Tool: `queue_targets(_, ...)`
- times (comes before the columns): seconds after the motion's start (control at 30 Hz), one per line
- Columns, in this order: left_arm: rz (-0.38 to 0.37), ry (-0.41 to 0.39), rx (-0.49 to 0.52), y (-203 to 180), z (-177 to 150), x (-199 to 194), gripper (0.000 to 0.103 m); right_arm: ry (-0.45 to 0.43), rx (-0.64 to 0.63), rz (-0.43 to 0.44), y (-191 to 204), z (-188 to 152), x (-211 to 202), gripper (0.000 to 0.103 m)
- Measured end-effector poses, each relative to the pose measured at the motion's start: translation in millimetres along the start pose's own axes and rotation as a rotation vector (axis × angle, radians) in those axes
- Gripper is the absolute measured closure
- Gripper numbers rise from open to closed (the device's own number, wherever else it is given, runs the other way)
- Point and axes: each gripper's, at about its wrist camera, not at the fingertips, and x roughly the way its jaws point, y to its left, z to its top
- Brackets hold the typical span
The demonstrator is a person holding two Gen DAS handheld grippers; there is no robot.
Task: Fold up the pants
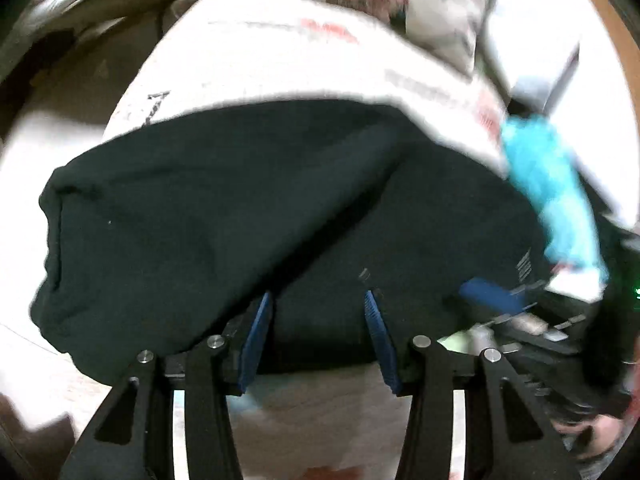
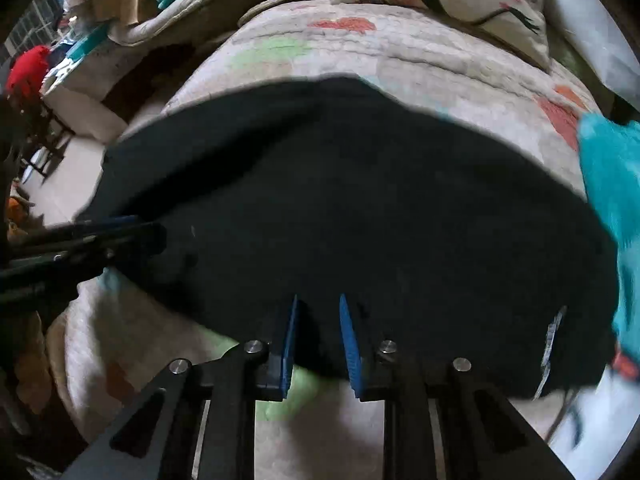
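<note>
Fingers (image 2: pixel 352 344) apart over black pants (image 2: pixel 360 200); teal cloth (image 2: pixel 612 208) rt, quilt (image 2: pixel 360 52) under.

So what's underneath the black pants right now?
The black pants lie on a pale quilt with coloured patches, which shows all around them. Whatever sits directly beneath the fabric is covered. Both grippers, left and right, are open at the near edge.
</note>
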Motion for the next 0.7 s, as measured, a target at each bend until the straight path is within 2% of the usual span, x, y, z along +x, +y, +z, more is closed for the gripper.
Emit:
queue_targets(0.1,0.126,0.016,0.181,-18,-14,-2,0.057,0.038,0.020,-0.024,1,-23,-8,0.079)
queue_targets(0.13,0.143,0.025,0.208,-20,-16,-2,0.057,0.077,0.015,-0.043,1,-35,-7,0.080)
queue_targets(0.2,0.139,0.038,0.215,-19,-18,-5,0.057,0.074,0.013,-0.054,-3,-52,-14,0.080)
queue_targets(0.3,0.036,0.049,0.123,-4,-13,-14,0.057,0.082,0.073,-0.056,-16,-56,-27,0.080)
queue_targets(0.4,-0.076,0.045,0.015,14,-10,-20,0.057,-0.025,0.170,-0.032,-39,-55,-53,0.079)
queue_targets(0.47,-0.096,0.044,-0.032,21,-9,-21,0.057,-0.079,0.259,-0.029,-57,-54,-68,0.073)
queue_targets(0.53,-0.125,0.036,-0.068,23,-7,-21,0.057,-0.130,0.346,-0.016,-74,-54,-78,0.052)
queue_targets(0.63,-0.128,-0.009,-0.114,29,-4,-28,0.057,-0.185,0.452,0.021,-89,-60,-83,0.048)
queue_targets(0.7,-0.127,-0.055,-0.164,40,2,-37,0.057,-0.179,0.470,0.048,-84,-63,-80,0.048)
